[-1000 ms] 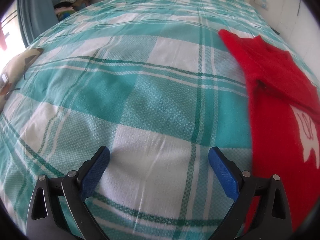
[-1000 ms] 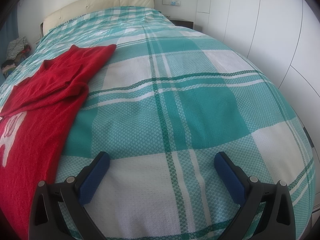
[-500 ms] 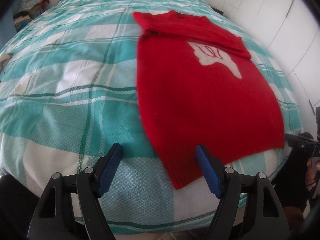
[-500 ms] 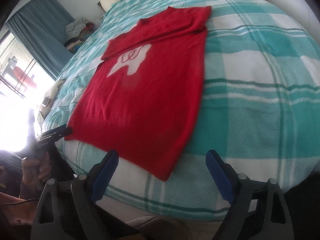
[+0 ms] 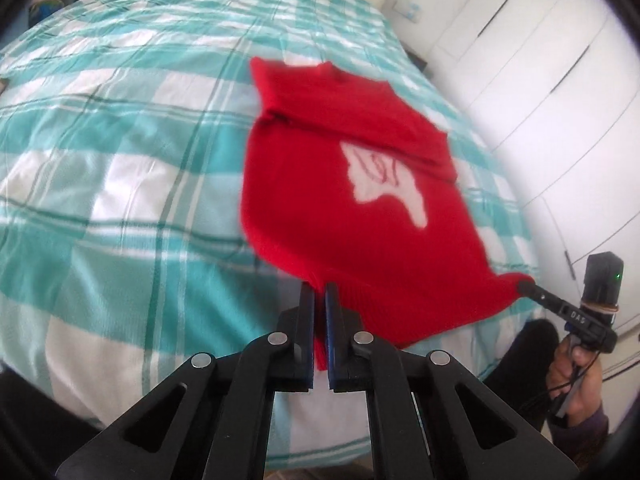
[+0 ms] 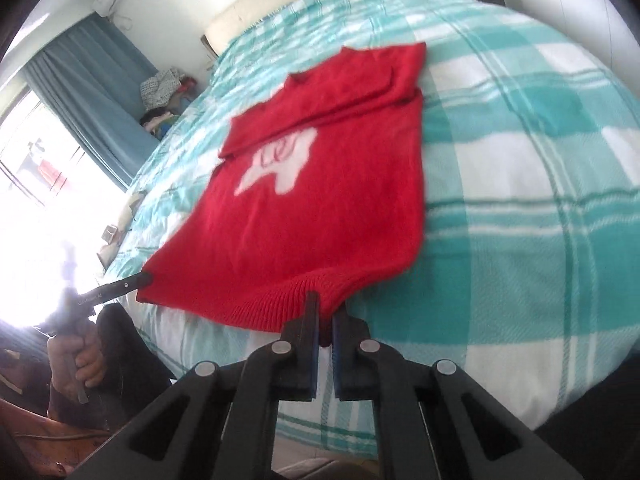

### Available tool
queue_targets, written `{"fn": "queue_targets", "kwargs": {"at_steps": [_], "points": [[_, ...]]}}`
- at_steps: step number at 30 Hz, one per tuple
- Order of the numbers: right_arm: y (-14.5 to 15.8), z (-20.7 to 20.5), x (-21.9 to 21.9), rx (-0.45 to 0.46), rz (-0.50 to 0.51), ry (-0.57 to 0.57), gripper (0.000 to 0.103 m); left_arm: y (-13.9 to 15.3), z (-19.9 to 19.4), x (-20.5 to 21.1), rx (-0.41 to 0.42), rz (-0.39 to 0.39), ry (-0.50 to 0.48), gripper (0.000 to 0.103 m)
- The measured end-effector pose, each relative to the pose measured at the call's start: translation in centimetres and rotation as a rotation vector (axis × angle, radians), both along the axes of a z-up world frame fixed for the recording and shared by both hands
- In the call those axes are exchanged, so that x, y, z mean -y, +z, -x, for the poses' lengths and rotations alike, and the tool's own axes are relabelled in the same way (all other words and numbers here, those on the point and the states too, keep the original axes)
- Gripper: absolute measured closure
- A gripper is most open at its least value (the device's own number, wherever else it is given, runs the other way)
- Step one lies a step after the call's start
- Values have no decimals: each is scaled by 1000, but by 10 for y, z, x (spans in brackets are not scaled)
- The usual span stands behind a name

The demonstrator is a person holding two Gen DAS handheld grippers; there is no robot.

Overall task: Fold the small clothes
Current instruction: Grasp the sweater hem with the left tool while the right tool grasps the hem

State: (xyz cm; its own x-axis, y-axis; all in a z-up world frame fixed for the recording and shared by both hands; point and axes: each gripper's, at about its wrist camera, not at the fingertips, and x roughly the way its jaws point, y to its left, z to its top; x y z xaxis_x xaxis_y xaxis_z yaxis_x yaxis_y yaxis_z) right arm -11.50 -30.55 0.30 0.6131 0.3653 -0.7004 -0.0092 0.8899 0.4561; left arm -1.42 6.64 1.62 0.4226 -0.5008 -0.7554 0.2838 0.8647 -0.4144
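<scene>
A small red knitted sweater (image 5: pixel 320 200) with a white motif lies on the checked bed, its sleeves folded across the chest. It also shows in the right wrist view (image 6: pixel 320 200). My left gripper (image 5: pixel 319 292) is shut on the hem's left corner. My right gripper (image 6: pixel 325 300) is shut on the hem's right corner. Each gripper shows in the other's view: the right one (image 5: pixel 524 286) at the far hem corner, the left one (image 6: pixel 144 278) likewise. The hem is lifted slightly off the bed.
The bed has a teal and white checked cover (image 5: pixel 120 160). White wardrobe doors (image 5: pixel 540 60) stand to the right. A blue curtain (image 6: pixel 92 92) and a pile of clothes (image 6: pixel 164 92) are at the far left. The bed's near edge is just below the grippers.
Both grippers were open over the bed, swung toward the sweater's hem, and have closed on its two bottom corners. The hem has lifted.
</scene>
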Motion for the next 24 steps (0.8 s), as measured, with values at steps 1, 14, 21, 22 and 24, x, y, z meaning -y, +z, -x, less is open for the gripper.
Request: {"fn": "queue_targets", "kwargs": {"at_steps": [1, 14, 21, 22, 24], "points": [[9, -11, 3, 28, 16, -5, 98, 8, -15, 3, 18, 23, 8, 100], [40, -256, 59, 124, 99, -142, 98, 24, -258, 68, 71, -39, 141, 100], [-5, -335, 77, 54, 58, -179, 98, -20, -327, 75, -28, -99, 234, 87], [-12, -340, 81, 47, 27, -181, 97, -22, -335, 75, -44, -135, 267, 78], [-20, -345, 88, 46, -7, -215, 88, -22, -347, 67, -50, -143, 329, 30]]}}
